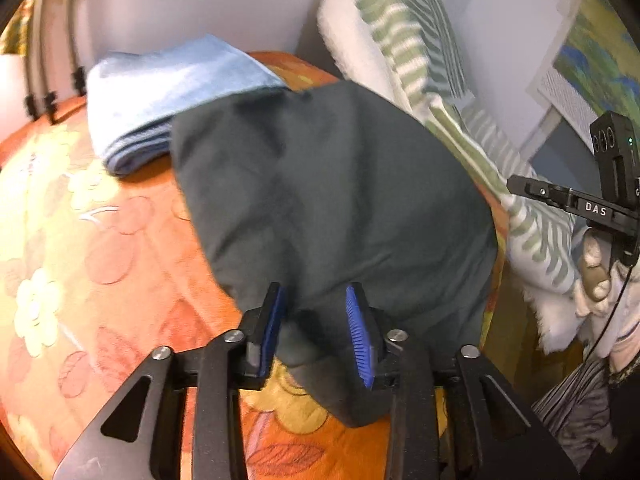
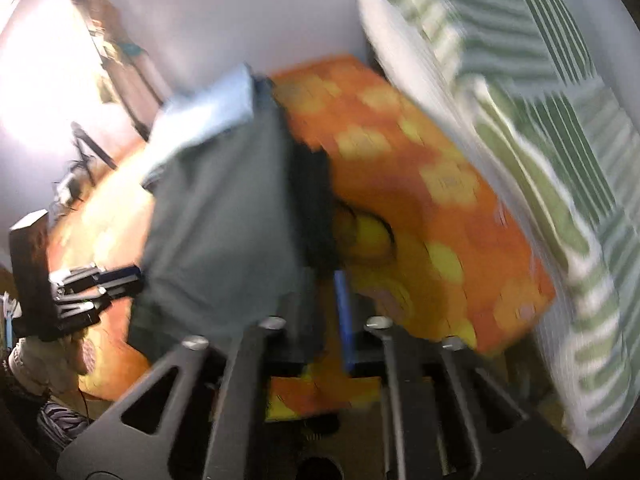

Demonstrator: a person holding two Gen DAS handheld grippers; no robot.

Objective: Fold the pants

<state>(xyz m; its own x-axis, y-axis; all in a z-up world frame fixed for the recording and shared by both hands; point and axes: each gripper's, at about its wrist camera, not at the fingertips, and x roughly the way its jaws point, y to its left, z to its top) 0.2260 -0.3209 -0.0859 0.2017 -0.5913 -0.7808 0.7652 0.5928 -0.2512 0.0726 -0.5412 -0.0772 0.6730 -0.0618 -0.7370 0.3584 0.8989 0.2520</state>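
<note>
The dark grey-green cotton pants [image 1: 332,208], folded into a broad thick pad, lie on the orange bedspread printed with yellow and cream flowers [image 1: 80,248], their far edge overlapping the near side of a folded light blue towel [image 1: 168,92] that sits toward the wall. In the left wrist view the left gripper [image 1: 318,328] stands with its blue ribbed pads spread apart, one on each side of the near corner of the pants; the cloth lies between them, but the pads do not press on it. The near tip of the pants runs down toward the front edge of the bed. To the left of the pants the bedspread is bare and wide, with room to move; to the right the pants end close to a green-and-white striped blanket with a white fleecy underside [image 1: 408,40] that is heaped along that edge of the bed. The right wrist view is smeared by motion. There the right gripper [image 2: 320,308] has its jaws parted, with the right-hand edge of the pants hanging between them; whether a pad touches the cloth cannot be told. The left gripper [image 2: 120,276] shows at the far left edge of the pants.
</note>
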